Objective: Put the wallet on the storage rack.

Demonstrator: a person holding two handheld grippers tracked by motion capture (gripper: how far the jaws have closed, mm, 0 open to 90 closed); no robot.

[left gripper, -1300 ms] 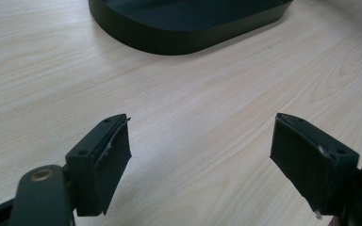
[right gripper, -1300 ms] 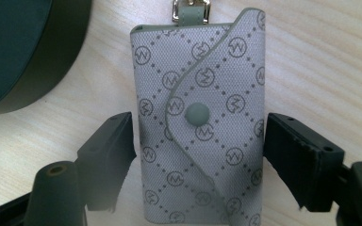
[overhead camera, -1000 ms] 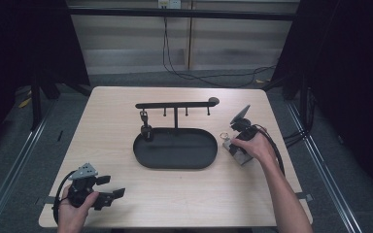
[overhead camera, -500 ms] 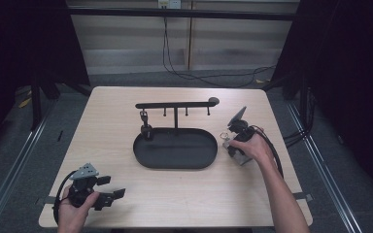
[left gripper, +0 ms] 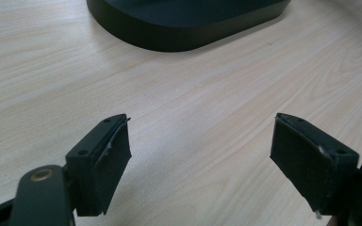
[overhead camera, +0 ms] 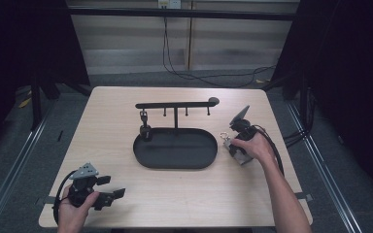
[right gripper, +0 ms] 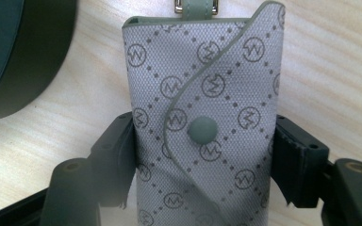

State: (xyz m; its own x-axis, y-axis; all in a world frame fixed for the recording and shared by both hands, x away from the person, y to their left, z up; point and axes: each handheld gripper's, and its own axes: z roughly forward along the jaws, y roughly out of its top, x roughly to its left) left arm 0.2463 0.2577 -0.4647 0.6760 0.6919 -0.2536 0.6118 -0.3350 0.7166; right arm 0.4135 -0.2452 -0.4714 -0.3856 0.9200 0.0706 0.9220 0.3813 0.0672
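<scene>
A grey monogram key pouch (right gripper: 202, 94) with a round snap button (right gripper: 202, 129) lies on the wood between the jaws of my right gripper (right gripper: 202, 160), which press on both its sides. In the high view this pouch (overhead camera: 229, 144) sits just right of the black oval tray (overhead camera: 175, 162), its metal ring (overhead camera: 223, 136) pointing away from my hand. My left gripper (overhead camera: 112, 186) rests at the table's front left corner, open and holding nothing, and its jaws stand wide apart over bare wood in the left gripper view (left gripper: 200, 155).
A black hook bar (overhead camera: 175, 104) on a post rises from the tray's back edge. A small dark item (overhead camera: 144, 127) hangs from its left hook. The tray rim (left gripper: 184, 33) lies ahead of the left gripper. The tray's edge (right gripper: 19, 56) is left of the pouch.
My right hand has shifted slightly left toward the tray with the pouch. The left gripper has not moved.
</scene>
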